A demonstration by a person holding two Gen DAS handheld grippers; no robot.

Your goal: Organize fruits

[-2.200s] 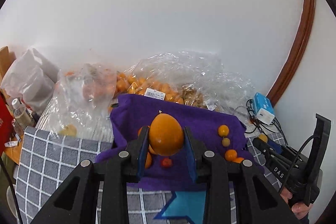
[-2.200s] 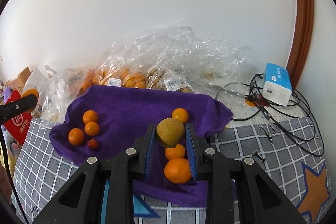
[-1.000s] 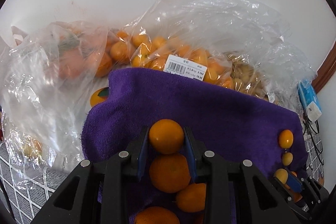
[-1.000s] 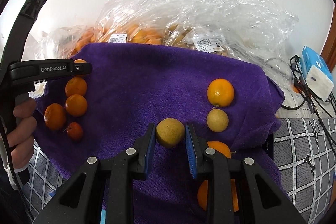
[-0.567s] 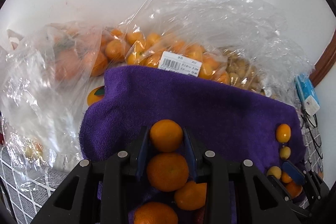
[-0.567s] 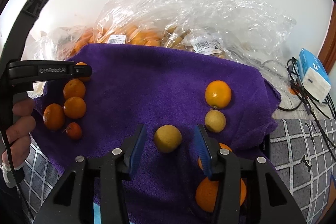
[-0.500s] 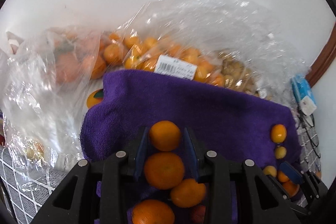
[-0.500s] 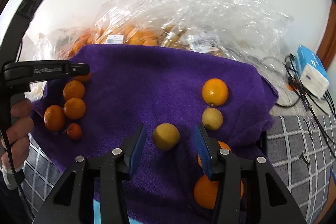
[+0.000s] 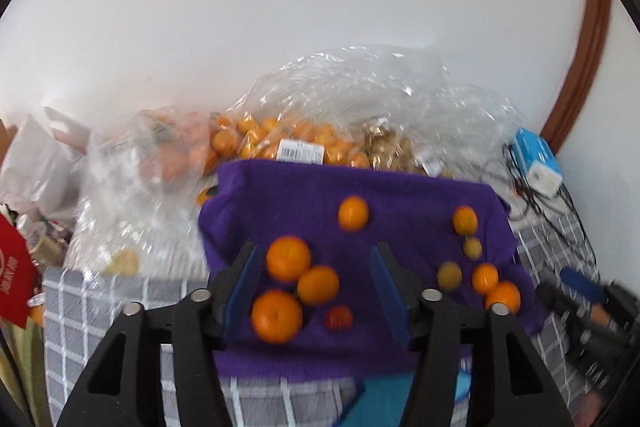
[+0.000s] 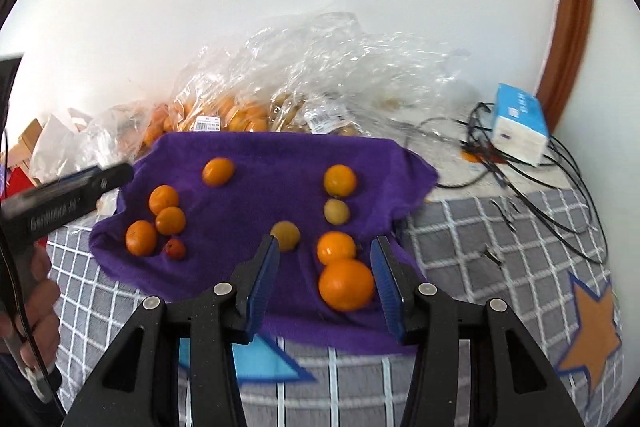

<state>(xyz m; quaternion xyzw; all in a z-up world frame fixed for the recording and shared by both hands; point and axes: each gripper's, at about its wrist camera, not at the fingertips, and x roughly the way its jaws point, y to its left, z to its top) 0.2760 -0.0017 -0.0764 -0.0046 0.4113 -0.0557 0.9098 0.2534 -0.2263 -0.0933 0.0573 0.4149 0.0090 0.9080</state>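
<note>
A purple towel (image 9: 400, 195) holds the fruit. In the left wrist view, three oranges (image 9: 288, 258) and a small red fruit (image 9: 339, 317) cluster at its left, with one orange (image 9: 353, 213) alone further back. My left gripper (image 9: 316, 267) hangs above the cluster, its jaws opening and gripping nothing. In the right wrist view, a yellowish fruit (image 10: 285, 235) lies on the towel (image 10: 260, 187) beside a column of oranges and another yellowish fruit (image 10: 336, 211). My right gripper (image 10: 325, 263) stands open above them, holding nothing. The left gripper (image 10: 80, 187) shows at the towel's left edge.
Clear plastic bags of fruit (image 9: 280, 143) are piled against the wall behind the towel. A blue-and-white box (image 10: 520, 129) and tangled black cables (image 10: 540, 187) lie at the right. A checked tablecloth (image 10: 480, 247) covers the table. A hand (image 10: 36, 291) holds the left gripper.
The left gripper let go of its orange, which now lies on the towel, and widened. The right gripper released the yellowish fruit. Both pulled up and back from the towel.
</note>
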